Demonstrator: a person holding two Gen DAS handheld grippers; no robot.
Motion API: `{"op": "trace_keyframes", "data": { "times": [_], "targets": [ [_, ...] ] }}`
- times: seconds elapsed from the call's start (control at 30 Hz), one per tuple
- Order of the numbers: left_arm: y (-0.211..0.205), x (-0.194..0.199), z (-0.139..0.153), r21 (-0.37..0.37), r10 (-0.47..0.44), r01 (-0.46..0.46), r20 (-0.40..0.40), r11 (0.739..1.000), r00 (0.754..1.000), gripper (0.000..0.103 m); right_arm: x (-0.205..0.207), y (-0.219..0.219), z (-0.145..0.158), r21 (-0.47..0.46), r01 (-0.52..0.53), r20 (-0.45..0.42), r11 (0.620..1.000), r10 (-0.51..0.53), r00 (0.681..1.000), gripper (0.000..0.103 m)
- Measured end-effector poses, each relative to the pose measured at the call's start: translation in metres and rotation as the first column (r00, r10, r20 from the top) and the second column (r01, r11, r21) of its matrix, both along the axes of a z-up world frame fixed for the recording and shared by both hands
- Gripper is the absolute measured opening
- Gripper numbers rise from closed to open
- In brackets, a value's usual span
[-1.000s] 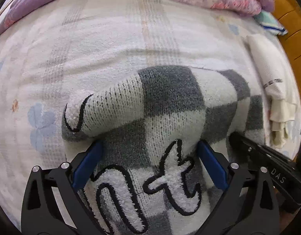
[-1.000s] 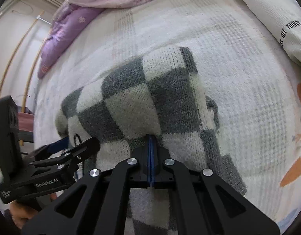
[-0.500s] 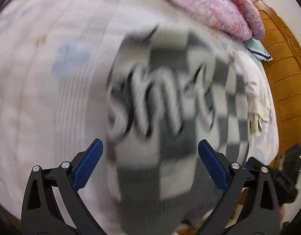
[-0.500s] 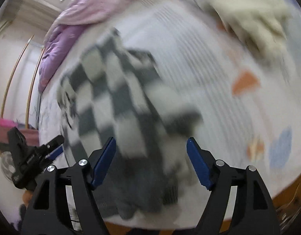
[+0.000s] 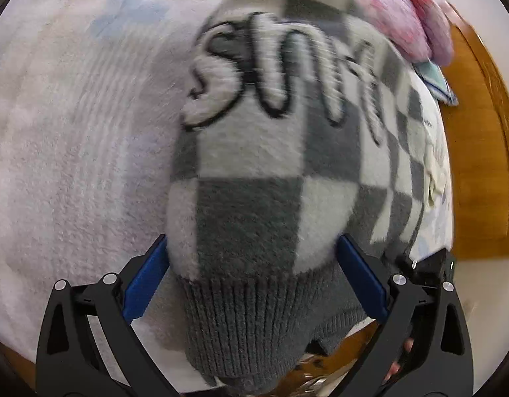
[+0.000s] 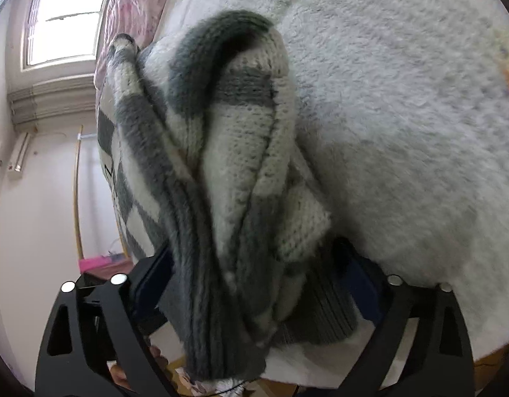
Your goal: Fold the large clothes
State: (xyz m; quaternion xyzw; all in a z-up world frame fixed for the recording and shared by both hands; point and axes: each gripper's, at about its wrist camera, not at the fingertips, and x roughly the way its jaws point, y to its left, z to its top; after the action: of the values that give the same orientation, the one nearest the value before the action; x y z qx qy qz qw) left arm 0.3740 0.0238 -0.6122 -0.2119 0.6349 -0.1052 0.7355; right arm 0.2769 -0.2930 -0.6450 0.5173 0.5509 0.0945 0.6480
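Left wrist view: your left gripper point(image 5: 253, 274) stands with its jaws wide apart, the blue pads on either side of the checked sweater point(image 5: 271, 172) near its ribbed hem point(image 5: 254, 324). The pads appear to touch the knit's edges, but whether they bear on it you cannot tell. The sweater lies on the pale bedspread point(image 5: 72, 165), its lettered front uppermost, running away toward the pink quilt point(image 5: 403, 10) and wooden headboard point(image 5: 476, 132). The view is motion-blurred.

Right wrist view: your right gripper point(image 6: 254, 284) is likewise spread, with a thick bundle of sweater point(image 6: 221, 152) layers bunched between the pads; a clamp is not evident. The bundle sits at the bed's near edge, hem overhanging.

Judgement: the knit is thick, soft and fairly heavy; it will sag, stretch and drag on the fleecy cover. Take hold at the ribbed hem or a doubled fold edge, where it is firmest, and gather all layers before lifting.
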Motion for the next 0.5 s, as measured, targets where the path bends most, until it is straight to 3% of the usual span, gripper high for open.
{"op": "trace_keyframes", "data": {
  "times": [0.03,0.13,0.23,0.33,0.5],
  "targets": [
    [-0.002,-0.002,-0.001,0.017,-0.024,0.024,0.004,1.000,1.000,0.098,0.000,0.001,-0.001,0.001,0.011,0.010,1.000,-0.011,1.000,0.096],
    [0.004,-0.008,-0.009,-0.050,0.016,-0.017,-0.020,0.999,1.000,0.098,-0.001,0.005,0.000,-0.002,0.018,0.022,1.000,-0.018,1.000,0.096],
    [0.010,-0.007,-0.029,-0.118,0.022,-0.029,-0.061,0.993,0.998,0.099,-0.004,0.017,0.004,0.145,0.019,0.040,0.989,-0.025,0.999,0.094],
    [0.013,-0.003,-0.042,-0.189,0.029,-0.052,-0.121,0.981,0.992,0.099,0.004,0.031,0.007,0.034,-0.017,0.030,0.999,0.016,0.999,0.094],
    [0.004,0.013,-0.045,-0.186,0.015,-0.040,-0.135,0.982,0.991,0.100,0.009,0.029,-0.004,0.058,0.127,-0.012,0.990,-0.127,0.992,0.094]
  ]
}}
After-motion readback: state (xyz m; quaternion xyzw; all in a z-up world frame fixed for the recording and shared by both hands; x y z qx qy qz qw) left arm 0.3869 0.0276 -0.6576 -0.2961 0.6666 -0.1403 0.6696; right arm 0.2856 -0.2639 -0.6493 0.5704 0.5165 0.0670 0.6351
